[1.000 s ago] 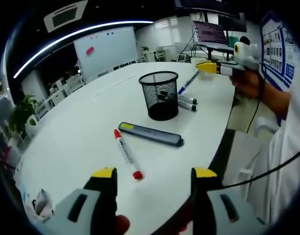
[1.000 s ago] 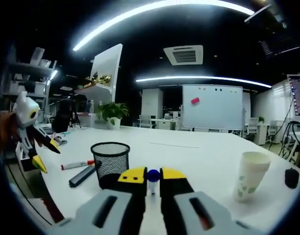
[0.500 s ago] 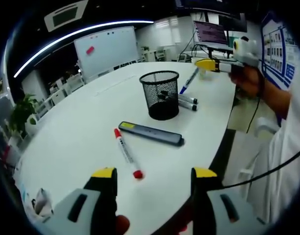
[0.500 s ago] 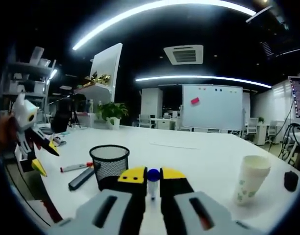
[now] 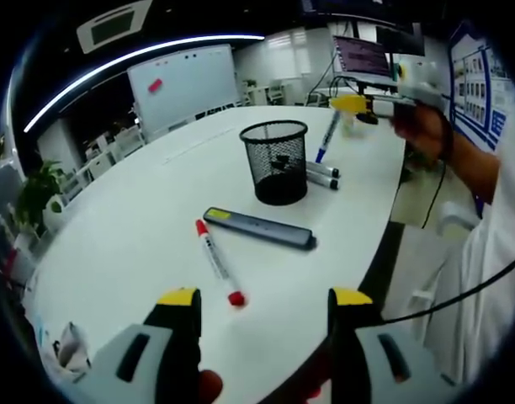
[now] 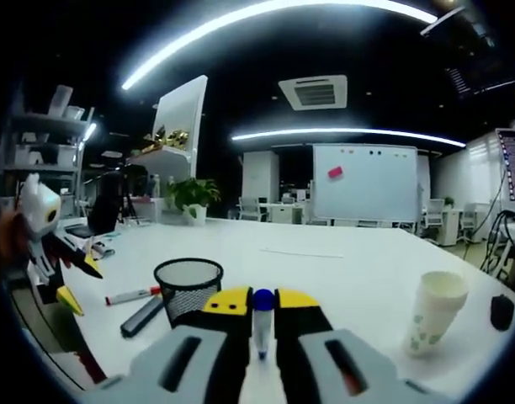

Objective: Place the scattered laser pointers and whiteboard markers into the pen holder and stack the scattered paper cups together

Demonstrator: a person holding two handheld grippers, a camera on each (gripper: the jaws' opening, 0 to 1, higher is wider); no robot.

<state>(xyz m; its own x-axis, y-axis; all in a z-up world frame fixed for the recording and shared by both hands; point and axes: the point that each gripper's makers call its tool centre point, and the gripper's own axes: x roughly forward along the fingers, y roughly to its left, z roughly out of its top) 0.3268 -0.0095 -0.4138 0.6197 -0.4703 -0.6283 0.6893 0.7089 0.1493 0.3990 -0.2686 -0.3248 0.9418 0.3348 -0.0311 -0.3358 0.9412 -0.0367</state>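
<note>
My left gripper [image 5: 262, 300] stands open low over the white table [image 5: 123, 227], with a red whiteboard marker [image 5: 215, 261] lying just ahead of its jaws. Beyond it lie a dark flat laser pointer [image 5: 258, 229] and the black mesh pen holder [image 5: 274, 162], with markers inside and two more markers [image 5: 322, 175] beside it. My right gripper [image 6: 257, 300] is shut on a blue-capped marker [image 6: 262, 313], above and near the pen holder [image 6: 188, 286]. From the left gripper view, that right gripper [image 5: 352, 103] holds the blue marker [image 5: 328, 135] tilted by the holder's right rim. A paper cup [image 6: 435, 312] stands at right.
A person's hand and sleeve [image 5: 459, 160] hold the right gripper beyond the table's right edge. A whiteboard [image 6: 368, 182] and office desks stand far behind. The other gripper [image 6: 47, 244] shows at left in the right gripper view. A dark small object [image 6: 501, 311] sits near the cup.
The right gripper with the blue marker has risen slightly and shifted toward the pen holder. The left gripper has stayed still.
</note>
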